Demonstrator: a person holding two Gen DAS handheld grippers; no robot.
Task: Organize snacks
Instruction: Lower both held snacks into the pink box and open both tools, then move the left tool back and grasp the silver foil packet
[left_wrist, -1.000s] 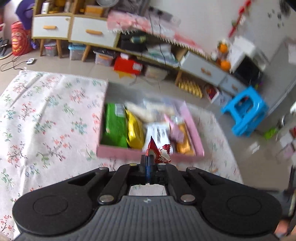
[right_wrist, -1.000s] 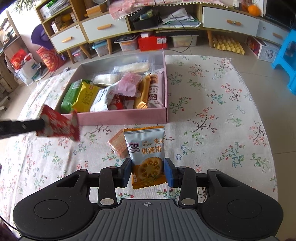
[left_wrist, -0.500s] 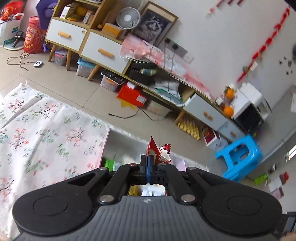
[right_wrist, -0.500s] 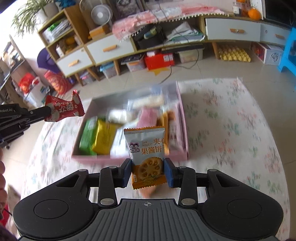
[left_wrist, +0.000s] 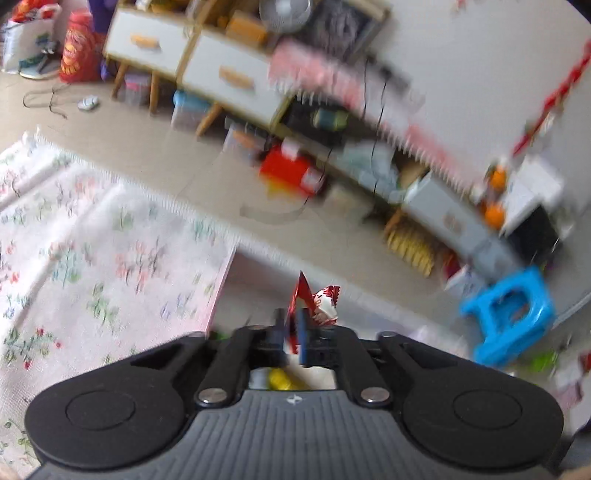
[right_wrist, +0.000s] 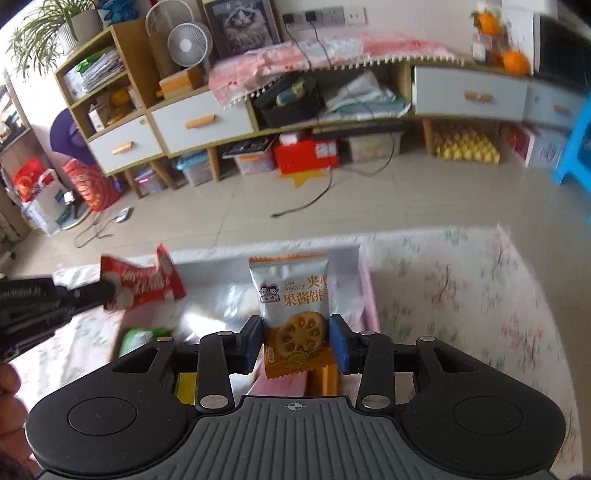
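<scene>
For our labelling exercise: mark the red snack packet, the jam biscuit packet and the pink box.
red snack packet (right_wrist: 142, 286), right wrist view, middle of wrapper
jam biscuit packet (right_wrist: 293, 295), right wrist view, printed front
pink box (right_wrist: 370, 295), right wrist view, right wall

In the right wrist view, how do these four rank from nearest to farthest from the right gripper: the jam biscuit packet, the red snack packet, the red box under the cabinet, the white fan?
1. Jam biscuit packet: gripped by the right gripper.
2. Red snack packet: to the left, held by the left gripper.
3. Red box: on the floor under the cabinet.
4. White fan: on top of the cabinet, upper left.
</scene>
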